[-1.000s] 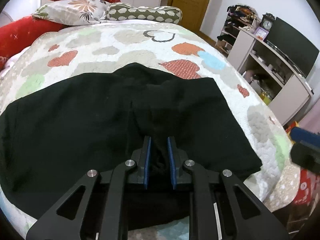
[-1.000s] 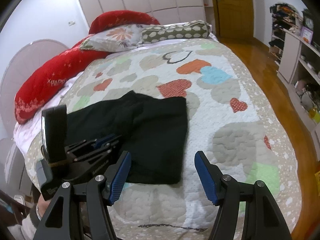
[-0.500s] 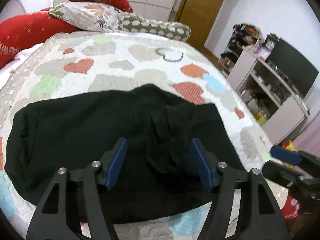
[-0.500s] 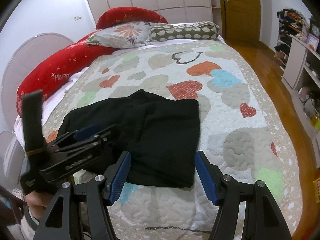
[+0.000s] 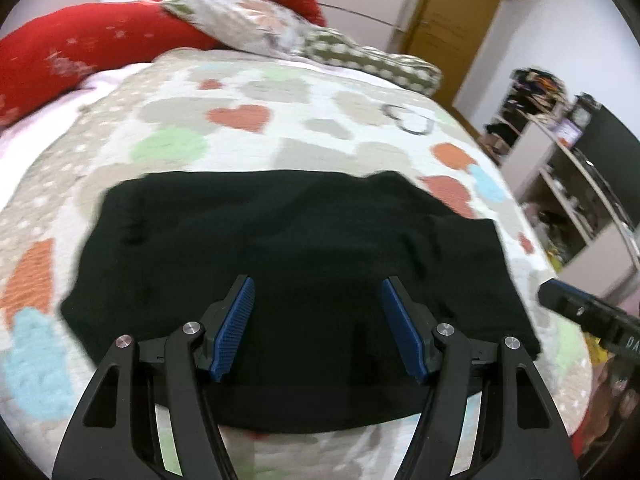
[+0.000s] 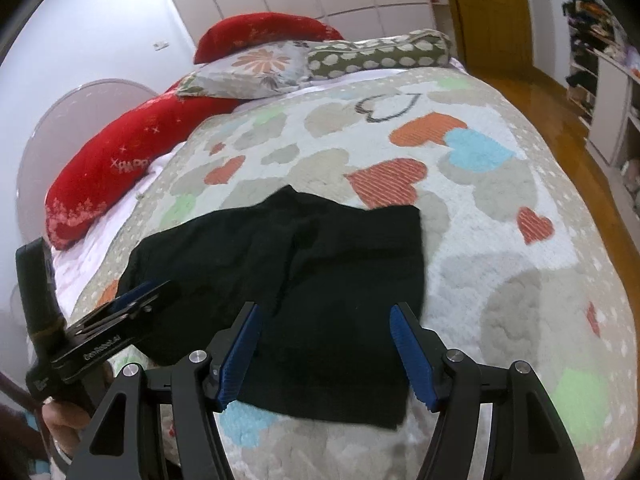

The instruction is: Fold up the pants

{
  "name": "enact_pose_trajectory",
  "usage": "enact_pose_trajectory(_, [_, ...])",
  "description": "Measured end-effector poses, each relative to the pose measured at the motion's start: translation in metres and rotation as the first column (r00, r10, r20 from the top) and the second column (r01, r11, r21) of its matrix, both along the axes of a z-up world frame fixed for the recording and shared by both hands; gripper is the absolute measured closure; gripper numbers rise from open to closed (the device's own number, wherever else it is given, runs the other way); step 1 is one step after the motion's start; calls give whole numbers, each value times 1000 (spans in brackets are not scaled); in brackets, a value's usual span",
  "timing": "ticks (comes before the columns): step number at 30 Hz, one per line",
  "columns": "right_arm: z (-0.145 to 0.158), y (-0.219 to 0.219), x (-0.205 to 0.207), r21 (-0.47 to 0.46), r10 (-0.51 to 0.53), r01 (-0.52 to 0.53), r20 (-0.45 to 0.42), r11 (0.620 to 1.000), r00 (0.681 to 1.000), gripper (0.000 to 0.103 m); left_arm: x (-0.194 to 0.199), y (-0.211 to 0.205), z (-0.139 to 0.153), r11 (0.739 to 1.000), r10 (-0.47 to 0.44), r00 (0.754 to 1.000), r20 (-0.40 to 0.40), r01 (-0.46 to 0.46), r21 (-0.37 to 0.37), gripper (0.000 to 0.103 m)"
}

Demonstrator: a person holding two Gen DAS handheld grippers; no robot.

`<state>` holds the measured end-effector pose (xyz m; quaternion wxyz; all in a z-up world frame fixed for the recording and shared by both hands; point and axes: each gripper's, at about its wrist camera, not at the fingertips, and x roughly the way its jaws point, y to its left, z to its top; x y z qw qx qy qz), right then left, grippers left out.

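The black pants (image 5: 304,248) lie folded into a broad rectangle on the heart-patterned quilt (image 5: 240,120), near the bed's front edge. My left gripper (image 5: 316,304) hovers open above their near part, blue pads wide apart, nothing between them. In the right wrist view the same pants (image 6: 312,264) spread ahead and to the left. My right gripper (image 6: 324,328) stands open over their near right corner, holding nothing. The left gripper (image 6: 132,300) shows there at the left, held by a hand, over the pants' left end.
Red pillows (image 6: 120,168), a floral pillow (image 6: 256,68) and a spotted cushion (image 6: 380,56) lie at the bed's head. A shelf unit with a dark screen (image 5: 580,184) stands to the right, past a strip of wooden floor (image 6: 560,128). The far half of the quilt is bare.
My left gripper let go of the pants fold, opened wide and drew back and to the left. The right gripper moved slightly closer over the pants' right corner, still open.
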<state>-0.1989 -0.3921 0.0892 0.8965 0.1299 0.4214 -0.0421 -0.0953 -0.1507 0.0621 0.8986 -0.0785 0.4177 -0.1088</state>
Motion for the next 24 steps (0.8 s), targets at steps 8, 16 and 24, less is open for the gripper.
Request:
enact_pose_trajectory(8, [-11, 31, 47, -41, 115, -115, -5, 993, 993, 38, -10, 73, 1, 984, 171, 985, -2, -171, -57, 37])
enact_pose_trajectory(16, [-54, 50, 78, -91, 172, -183, -119, 979, 978, 38, -13, 104, -7, 960, 271, 962, -29, -272, -58, 37])
enact_pose_trajectory(24, [-55, 43, 86, -38, 184, -189, -109, 981, 977, 33, -15, 110, -11, 954, 295, 954, -41, -297, -36, 37])
